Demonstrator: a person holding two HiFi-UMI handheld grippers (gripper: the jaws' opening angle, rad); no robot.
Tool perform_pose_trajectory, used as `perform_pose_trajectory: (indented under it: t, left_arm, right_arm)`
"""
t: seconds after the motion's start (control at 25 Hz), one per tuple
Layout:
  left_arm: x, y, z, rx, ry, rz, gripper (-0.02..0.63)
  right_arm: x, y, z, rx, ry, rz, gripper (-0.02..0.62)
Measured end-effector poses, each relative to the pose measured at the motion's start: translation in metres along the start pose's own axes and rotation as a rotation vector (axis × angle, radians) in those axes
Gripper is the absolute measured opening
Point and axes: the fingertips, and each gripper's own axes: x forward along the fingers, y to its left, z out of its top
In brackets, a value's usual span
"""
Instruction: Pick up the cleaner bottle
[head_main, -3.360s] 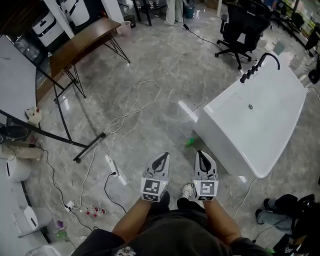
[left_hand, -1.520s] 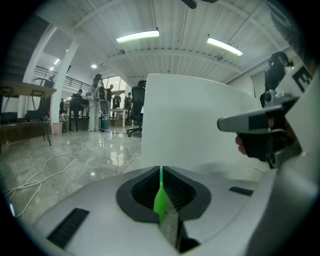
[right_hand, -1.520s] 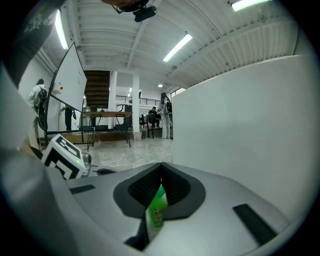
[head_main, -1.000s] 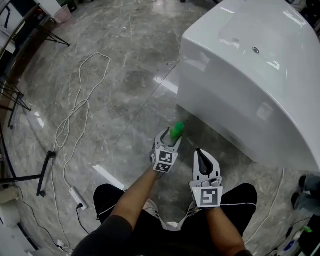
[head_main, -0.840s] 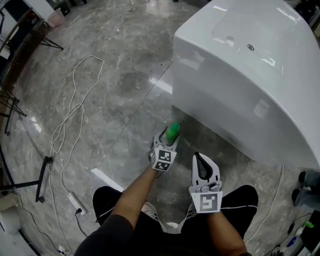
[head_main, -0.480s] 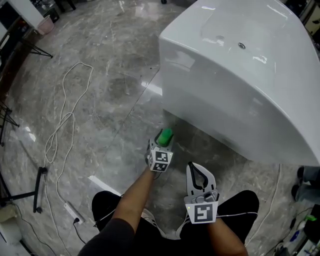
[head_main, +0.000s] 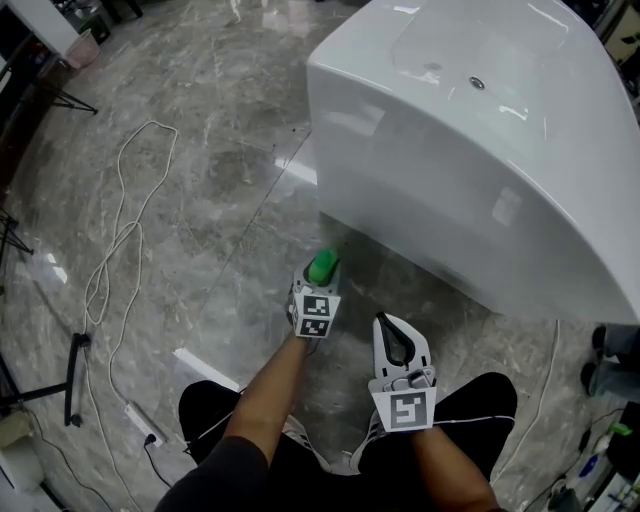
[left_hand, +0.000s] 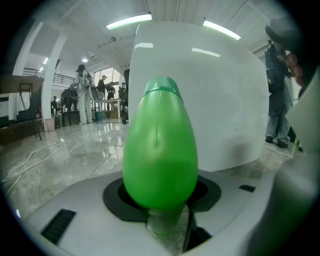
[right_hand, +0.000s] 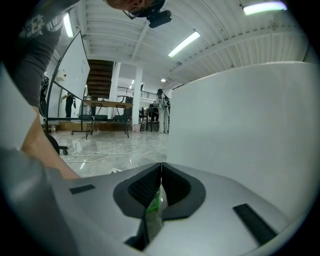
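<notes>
Nearest to me, I am keeping my right gripper (head_main: 392, 330) low in front of my knees, and its jaws are sitting closed, pad against pad. Just beyond it and to the left, I am stretching my left gripper (head_main: 318, 282) forward on a bare forearm (head_main: 265, 400). Its jaws are closing around a green egg-shaped plastic cleaner bottle (left_hand: 160, 150). The bottle is standing upright between the black pads with its cap on top, and the pads are looking as if they are meeting its rounded sides. I cannot tell whether its base is resting on anything. All of this is happening low over a glossy grey marble floor (head_main: 200, 200). The bottle is sitting near the foot of a large white freestanding bathtub (head_main: 450, 170), close to its wall but apart from it. The tub is filling the space ahead and to the right. Farther off to the left, a long white cable (head_main: 118, 235) is looping loosely across the floor. In the distance, in the left gripper view, several standing people (left_hand: 82, 95) are gathering under ceiling strip lights.
</notes>
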Motion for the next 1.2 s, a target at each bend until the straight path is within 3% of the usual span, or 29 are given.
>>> perform_pose_trajectory:
  t: [0.32, 0.56, 0.84, 1.2]
  left_arm:
    - [-0.042, 0.001, 0.062, -0.029, -0.091, 0.005, 0.186]
    - [-0.108, 0.009, 0.152, -0.044, -0.149, 0.039, 0.186]
    - [-0.216, 0.012, 0.296, -0.04, -0.183, 0.076, 0.186]
    - [-0.374, -0.027, 0.531, -0.06, -0.194, 0.051, 0.186]
  right_arm:
    - [0.005, -0.015, 0.004, 0.026, 0.0, -0.065, 0.018]
    - [-0.01, -0.034, 0.056, 0.186, 0.002, -0.143, 0.017]
    - [-0.057, -0.052, 0.187, 0.16, 0.013, -0.188, 0.017]
    - [-0.169, -0.086, 0.421, 0.129, 0.017, -0.182, 0.018]
